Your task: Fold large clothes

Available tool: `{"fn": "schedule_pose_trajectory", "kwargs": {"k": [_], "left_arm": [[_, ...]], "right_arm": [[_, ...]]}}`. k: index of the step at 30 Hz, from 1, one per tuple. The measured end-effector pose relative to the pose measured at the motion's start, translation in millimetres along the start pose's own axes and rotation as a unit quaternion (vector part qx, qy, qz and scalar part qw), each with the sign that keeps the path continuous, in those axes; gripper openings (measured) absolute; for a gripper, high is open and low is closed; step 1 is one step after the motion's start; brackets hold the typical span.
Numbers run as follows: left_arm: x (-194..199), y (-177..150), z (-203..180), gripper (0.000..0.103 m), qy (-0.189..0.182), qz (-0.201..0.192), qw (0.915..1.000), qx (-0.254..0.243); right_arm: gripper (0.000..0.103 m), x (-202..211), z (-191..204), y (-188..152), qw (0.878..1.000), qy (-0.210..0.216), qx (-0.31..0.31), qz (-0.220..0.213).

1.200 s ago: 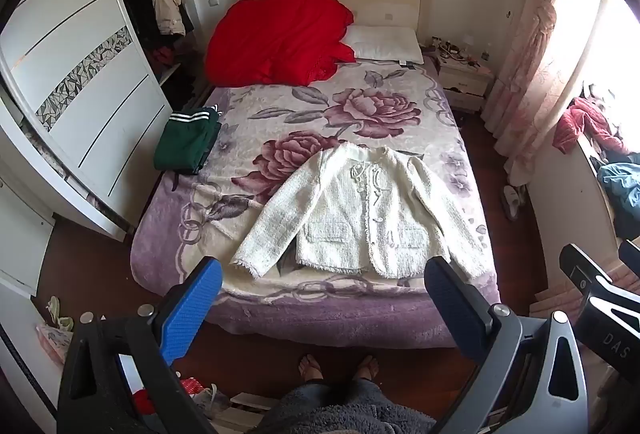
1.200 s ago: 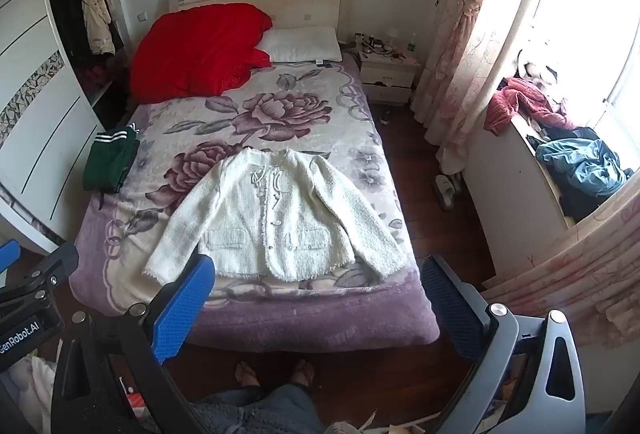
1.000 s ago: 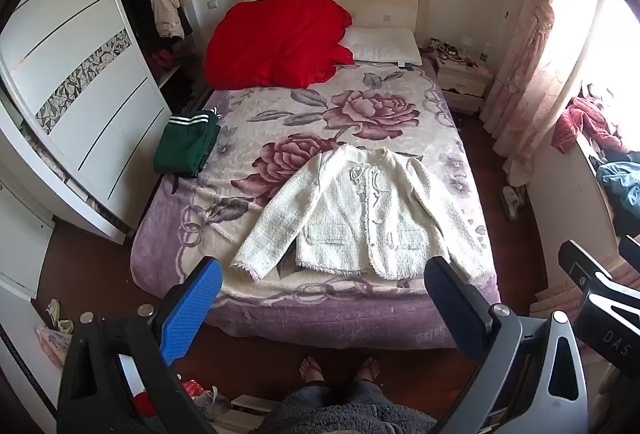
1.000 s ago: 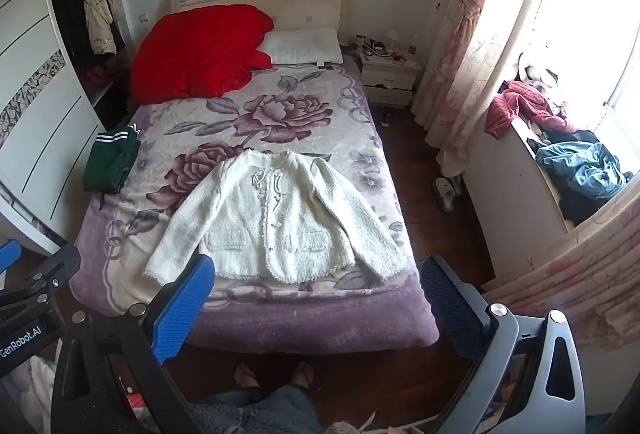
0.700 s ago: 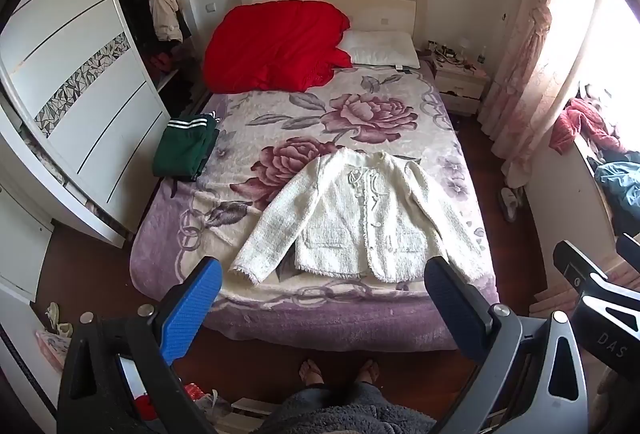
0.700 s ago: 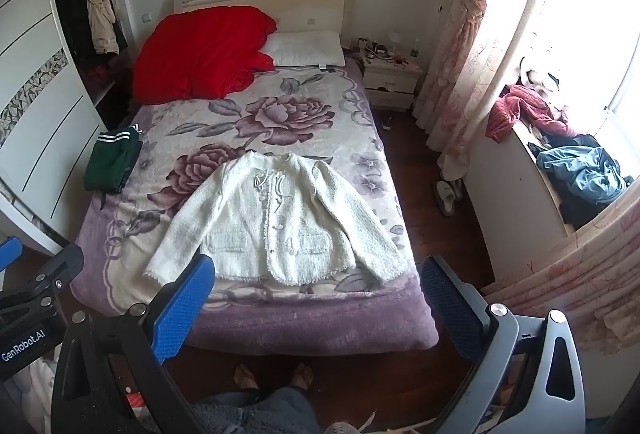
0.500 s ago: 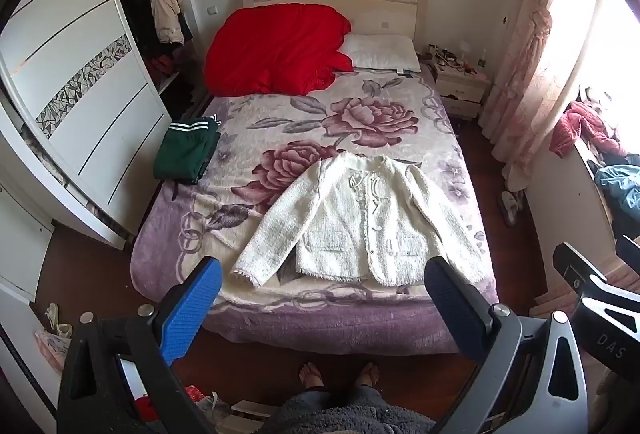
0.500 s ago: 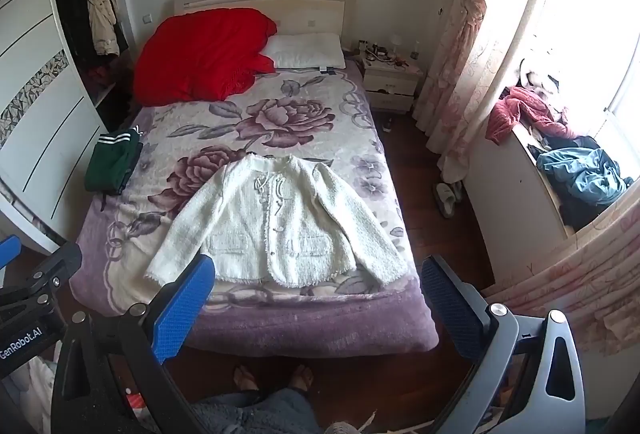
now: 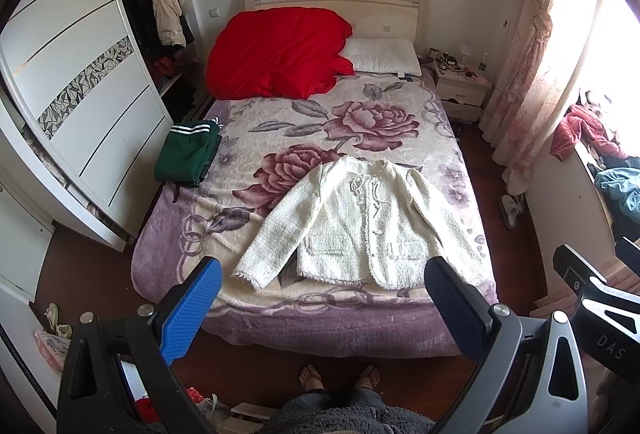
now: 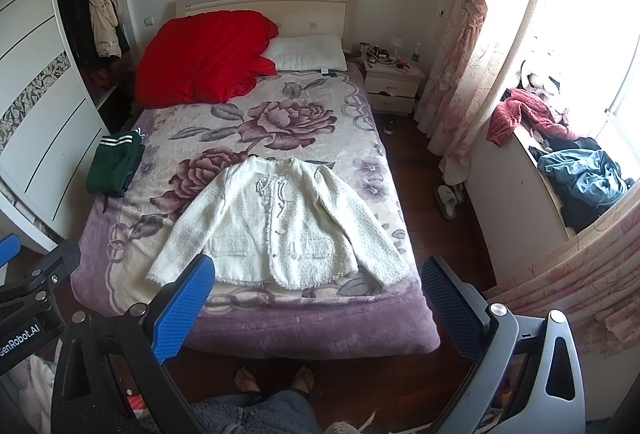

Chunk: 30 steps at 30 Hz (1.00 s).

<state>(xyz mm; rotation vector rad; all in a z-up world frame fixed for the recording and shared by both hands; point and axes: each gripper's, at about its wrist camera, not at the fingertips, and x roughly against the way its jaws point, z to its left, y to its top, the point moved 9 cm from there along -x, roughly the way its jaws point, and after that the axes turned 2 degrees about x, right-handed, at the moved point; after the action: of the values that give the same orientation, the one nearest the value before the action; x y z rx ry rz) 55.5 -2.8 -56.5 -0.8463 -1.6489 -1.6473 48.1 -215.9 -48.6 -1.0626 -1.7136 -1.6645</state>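
Both the left claw [image 9: 322,288] and right claw [image 10: 318,286] hang wide apart and empty, with the cream tweed button-front jacket [image 9: 362,230] spread flat ahead for folding.

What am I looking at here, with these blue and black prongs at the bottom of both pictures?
There is no robot: a person, standing at the foot of the bed, holds a two-finger claw in each hand. Each claw carries a wide-angle camera looking forward along its fingers, which bends the room's edges.

One picture comes from the left claw, the other from the right claw. The prongs are each claw's two fingers, one with a blue pad and one dark. Both claws are open and hold nothing.

On the flowered blanket lies a white jacket, spread flat with its sleeves out, waiting to be folded. A folded green garment sits near the bed's left edge. At the head are a red quilt and a white pillow.
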Motion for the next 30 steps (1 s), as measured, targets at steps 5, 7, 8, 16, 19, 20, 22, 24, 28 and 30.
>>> {"fn": "schedule_pose_trajectory", "kwargs": {"k": [5,7,8,16,19,20,22,24,28,30], "left_arm": [[1.5,2.4,-0.7,0.103,-0.003,0.0,1.0,0.001],[1.8,3.1,-0.9,0.103,-0.002,0.0,1.0,0.002],[1.4,0.9,-0.7,0.103,-0.002,-0.001,1.0,0.002],[3.9,4.1,-0.8,0.103,-0.003,-0.002,1.0,0.002],[5.6,6.3,-1.5,0.103,-0.003,-0.004,1.0,0.003],[5.9,7.1,-1.9,0.103,-0.004,-0.004,1.0,0.004],[5.6,6.1,-1.7,0.103,-0.003,-0.005,1.0,0.003],[5.8,6.6,-2.0,0.103,-0.004,-0.006,1.0,0.003],[6.4,8.1,-2.9,0.103,-0.003,-0.006,1.0,0.004],[7.0,9.2,-4.2,0.103,-0.003,-0.007,1.0,0.004]], "right_arm": [[0.103,0.7,-0.8,-0.7,1.0,0.0,-0.001,0.0],[0.103,0.7,-0.4,-0.9,1.0,0.0,0.0,0.0],[0.103,0.6,-1.4,-3.2,1.0,0.0,-0.001,-0.002],[0.103,1.2,-2.3,-3.0,1.0,0.001,0.001,-0.004],[0.103,2.1,-0.8,-2.5,1.0,0.0,0.003,-0.005],[0.103,2.1,-0.9,-1.5,1.0,0.001,0.003,-0.005],[0.103,4.3,0.5,6.3,1.0,0.0,0.003,-0.006],[0.103,4.3,0.4,6.0,1.0,0.0,0.002,-0.005],[0.103,5.3,0.6,5.8,1.0,0.0,0.002,-0.006],[0.103,4.9,0.8,5.5,1.0,0.0,0.003,-0.007]]}}
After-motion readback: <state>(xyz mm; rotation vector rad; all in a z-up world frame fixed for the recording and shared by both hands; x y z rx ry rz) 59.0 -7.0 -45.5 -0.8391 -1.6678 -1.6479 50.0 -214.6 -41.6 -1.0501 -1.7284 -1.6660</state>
